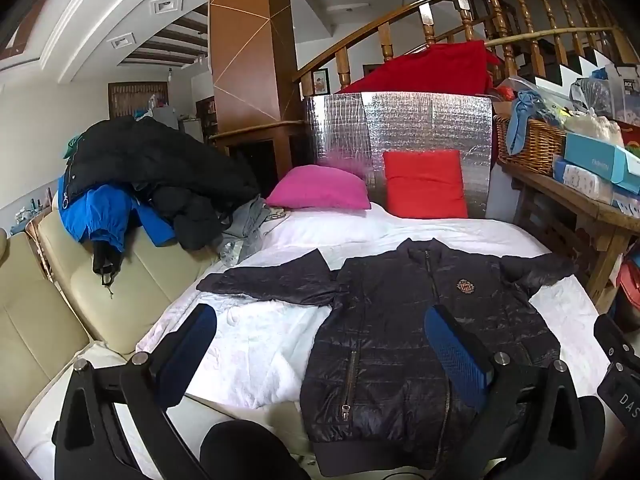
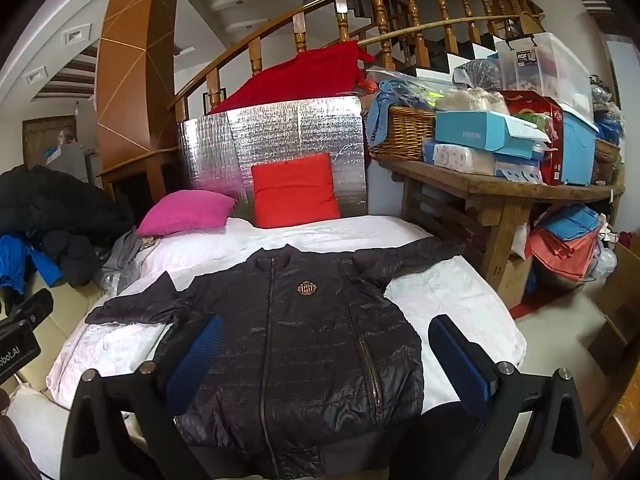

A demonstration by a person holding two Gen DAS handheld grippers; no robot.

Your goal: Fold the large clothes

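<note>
1. A dark quilted jacket (image 2: 304, 344) lies flat and face up on the white bed (image 2: 452, 292), filling the lower middle of the right wrist frame. Its zip is closed, its collar points toward the top of the frame, and a small badge (image 2: 307, 288) sits on the chest.
2. Both sleeves are spread outward. One reaches toward the left of the frame and the other toward the upper right, near the bed's edge.
3. The left gripper (image 1: 320, 354) is wide open with nothing between its blue pads (image 1: 456, 356). In the left wrist frame it hovers low over the jacket's left side and the bare sheet.
4. The right gripper (image 2: 326, 360) is also spread wide and empty. It hangs over the jacket's lower half at the bottom of its frame.
5. A pink pillow (image 2: 186, 213) and a red pillow (image 2: 294, 191) sit at the far end of the bed, against a silver foil panel (image 2: 280, 136).
6. A heap of black and blue coats (image 1: 152, 176) is piled on a cream sofa (image 1: 116, 300) at the left of the left wrist frame.
7. A wooden table (image 2: 504, 196) at the right holds a wicker basket (image 2: 400, 130) and boxes.
</note>
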